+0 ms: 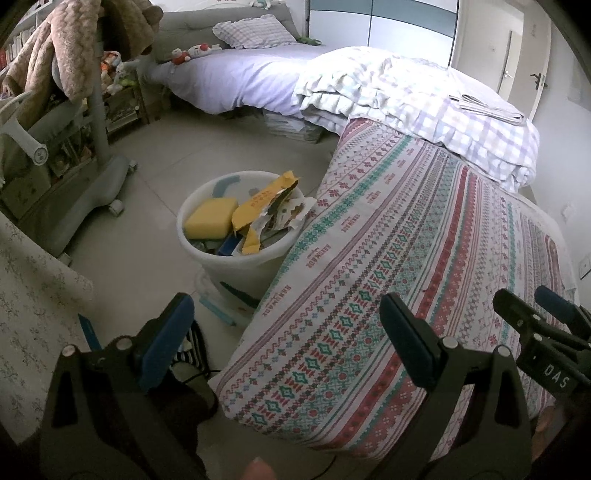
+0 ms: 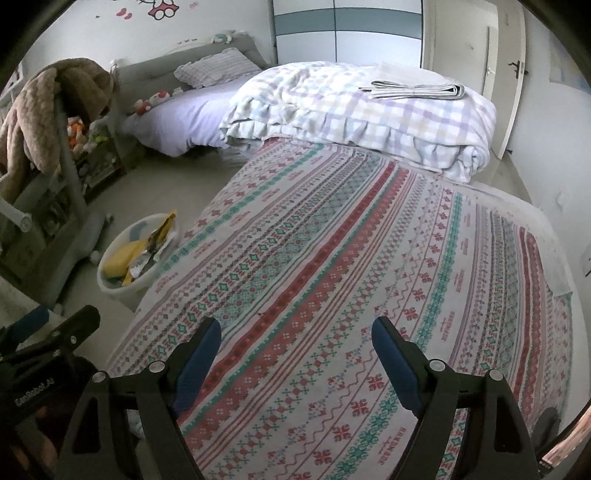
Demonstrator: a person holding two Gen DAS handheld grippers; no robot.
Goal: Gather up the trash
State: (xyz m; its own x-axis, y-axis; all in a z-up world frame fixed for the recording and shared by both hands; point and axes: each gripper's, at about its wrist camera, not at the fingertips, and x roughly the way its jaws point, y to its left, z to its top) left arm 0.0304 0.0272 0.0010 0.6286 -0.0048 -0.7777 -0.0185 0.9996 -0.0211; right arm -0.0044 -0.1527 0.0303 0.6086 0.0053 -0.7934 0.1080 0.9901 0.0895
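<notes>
One white trash bucket (image 1: pixel 236 254), one yellow sponge (image 1: pixel 211 222) inside, one checked pillow (image 1: pixel 255 32), one folded newspaper (image 2: pixel 417 90) — two grippers, left gripper (image 1: pixel 288 332), right gripper (image 2: pixel 295 354).

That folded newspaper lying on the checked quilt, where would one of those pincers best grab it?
The folded newspaper lies flat on the checked quilt, so pinching from above would be awkward. Probably best to come in level from the near side and clamp the long edge facing the right gripper, one finger above and one pressed into the soft quilt beneath.
</notes>
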